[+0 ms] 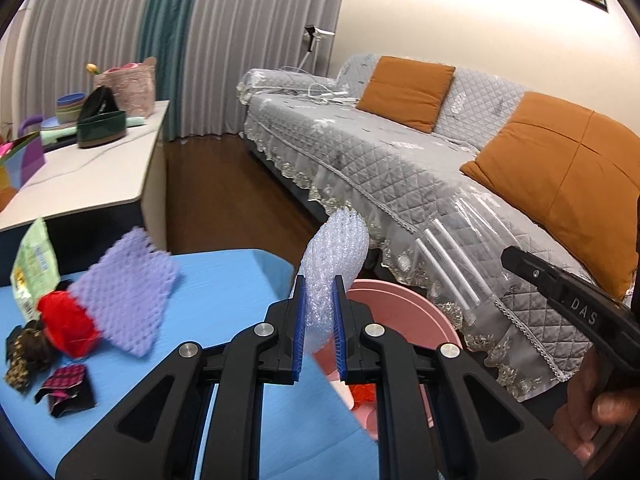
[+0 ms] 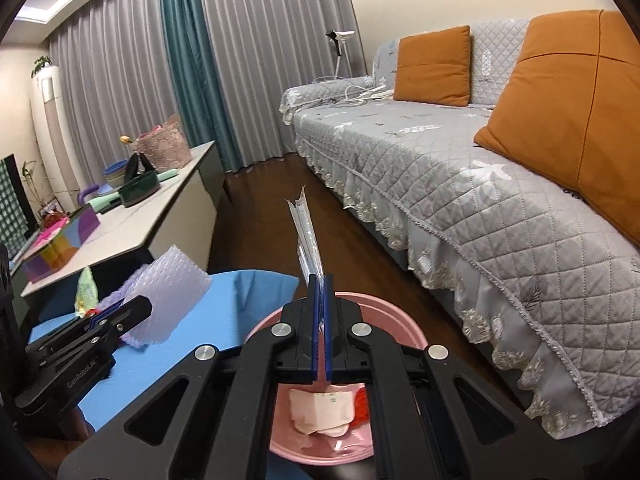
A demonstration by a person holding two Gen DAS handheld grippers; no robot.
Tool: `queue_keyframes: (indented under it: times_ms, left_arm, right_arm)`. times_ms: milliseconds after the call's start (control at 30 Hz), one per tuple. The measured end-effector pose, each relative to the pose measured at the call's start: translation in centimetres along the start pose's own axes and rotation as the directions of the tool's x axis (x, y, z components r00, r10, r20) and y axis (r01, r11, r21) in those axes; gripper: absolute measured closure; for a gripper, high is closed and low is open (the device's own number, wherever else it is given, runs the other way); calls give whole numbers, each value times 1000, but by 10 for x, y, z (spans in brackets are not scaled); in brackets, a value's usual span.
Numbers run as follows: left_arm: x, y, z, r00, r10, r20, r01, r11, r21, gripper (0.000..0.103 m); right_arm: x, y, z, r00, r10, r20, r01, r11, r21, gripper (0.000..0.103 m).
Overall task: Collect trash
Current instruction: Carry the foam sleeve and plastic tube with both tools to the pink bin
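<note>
My left gripper (image 1: 319, 294) is shut on a sheet of bubble wrap (image 1: 336, 248), held above the edge of the blue table (image 1: 224, 292) beside a pink bin (image 1: 404, 308). It also shows in the right wrist view (image 2: 168, 292). My right gripper (image 2: 320, 296) is shut on a clear plastic wrapper (image 2: 306, 236), held over the pink bin (image 2: 384, 320). That wrapper (image 1: 452, 256) shows in the left wrist view too. The bin holds pale paper (image 2: 324, 408) and something red. On the table lie a purple foam sheet (image 1: 128, 296), a red scrap (image 1: 66, 324), a green packet (image 1: 34, 264) and dark wrappers (image 1: 66, 388).
A grey-covered sofa (image 2: 460, 168) with orange cushions (image 2: 434, 66) runs along the right. A white counter (image 1: 92, 176) with baskets and bowls stands at the left. Dark wood floor (image 2: 260, 208) lies between them. Curtains hang behind.
</note>
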State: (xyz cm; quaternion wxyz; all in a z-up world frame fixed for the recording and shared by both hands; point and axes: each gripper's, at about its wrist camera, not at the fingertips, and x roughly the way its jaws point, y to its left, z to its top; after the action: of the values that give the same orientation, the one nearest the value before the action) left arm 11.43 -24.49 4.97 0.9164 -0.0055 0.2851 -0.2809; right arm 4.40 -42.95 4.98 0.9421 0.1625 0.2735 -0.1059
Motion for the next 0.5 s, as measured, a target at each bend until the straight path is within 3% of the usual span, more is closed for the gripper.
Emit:
queue_keyframes:
  times_ms: [500]
  left_arm:
    - [51, -27, -11, 995, -51, -85, 54, 998, 31, 91]
  right_arm:
    - [22, -20, -3, 996, -80, -32, 81, 996, 24, 101]
